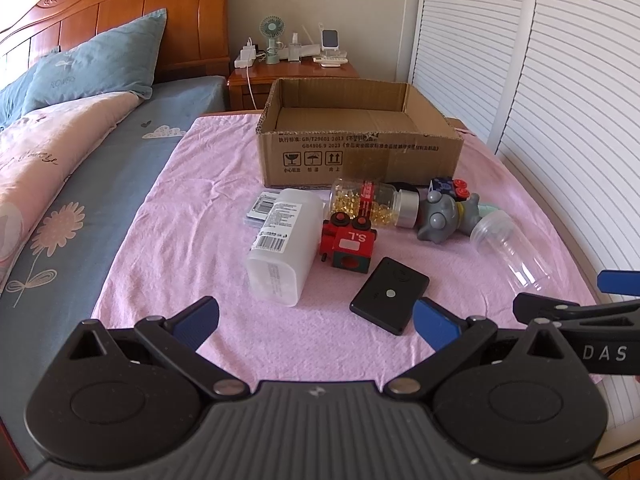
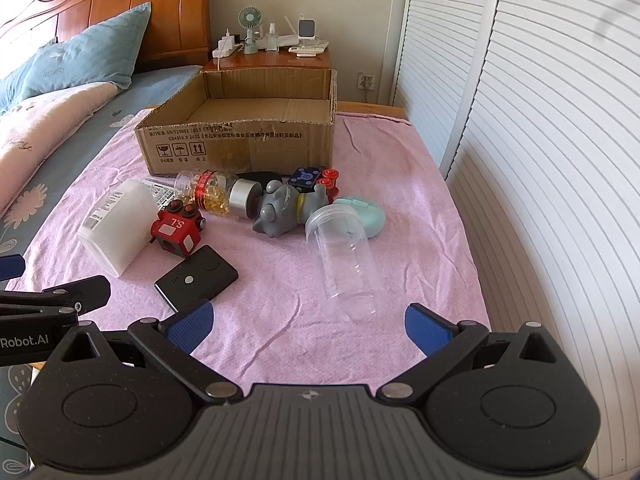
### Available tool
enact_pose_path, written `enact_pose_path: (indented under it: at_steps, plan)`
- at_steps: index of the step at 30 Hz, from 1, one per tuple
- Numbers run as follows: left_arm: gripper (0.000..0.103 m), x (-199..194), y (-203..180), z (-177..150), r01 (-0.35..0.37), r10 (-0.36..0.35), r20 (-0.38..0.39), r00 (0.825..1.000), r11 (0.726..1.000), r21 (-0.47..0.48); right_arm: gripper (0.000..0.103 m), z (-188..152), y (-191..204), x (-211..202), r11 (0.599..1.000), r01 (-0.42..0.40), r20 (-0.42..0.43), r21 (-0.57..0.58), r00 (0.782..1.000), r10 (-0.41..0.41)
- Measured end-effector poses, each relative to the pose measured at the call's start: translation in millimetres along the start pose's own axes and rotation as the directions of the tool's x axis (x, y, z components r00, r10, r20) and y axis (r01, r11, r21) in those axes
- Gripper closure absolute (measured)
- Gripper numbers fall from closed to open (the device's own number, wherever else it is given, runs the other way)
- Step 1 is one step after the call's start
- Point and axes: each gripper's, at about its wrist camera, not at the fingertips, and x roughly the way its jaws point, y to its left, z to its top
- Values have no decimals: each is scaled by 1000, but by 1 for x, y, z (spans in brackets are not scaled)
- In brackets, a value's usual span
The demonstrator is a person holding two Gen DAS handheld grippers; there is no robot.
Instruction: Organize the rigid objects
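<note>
On a pink cloth [image 1: 192, 240] lie a white container [image 1: 284, 240], a red toy train [image 1: 348, 244], a flat black device [image 1: 390, 295], a capsule bottle [image 1: 376, 200], a grey figurine [image 1: 444, 216] and a clear jar [image 1: 508, 252]. Behind them stands an open cardboard box [image 1: 360, 148] with nothing showing inside. My left gripper [image 1: 316, 320] is open, low at the cloth's near edge, just short of the black device. My right gripper [image 2: 308, 326] is open too, near the clear jar [image 2: 344, 256]. A mint round case [image 2: 370, 212] and a blue-red toy [image 2: 316, 180] lie behind the figurine [image 2: 284, 210].
A bed with a blue sheet [image 1: 80, 200], a pink quilt and blue pillows lies to the left. White louvred doors [image 2: 540, 160] run along the right. A wooden nightstand [image 1: 292, 76] with a small fan and chargers stands behind the box.
</note>
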Motion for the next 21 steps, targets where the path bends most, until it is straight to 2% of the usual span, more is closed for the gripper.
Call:
enact_pose_path:
  at_steps: [13, 21]
  plan:
    - [1, -3, -1, 0, 0, 0, 6, 1000, 1000, 4, 0, 0, 0, -2, 1000, 6, 1, 5, 1000, -6]
    - [1, -11, -1, 2, 26, -26, 38, 999, 1000, 12, 0, 4, 4, -8, 999, 41, 21, -19, 999, -41]
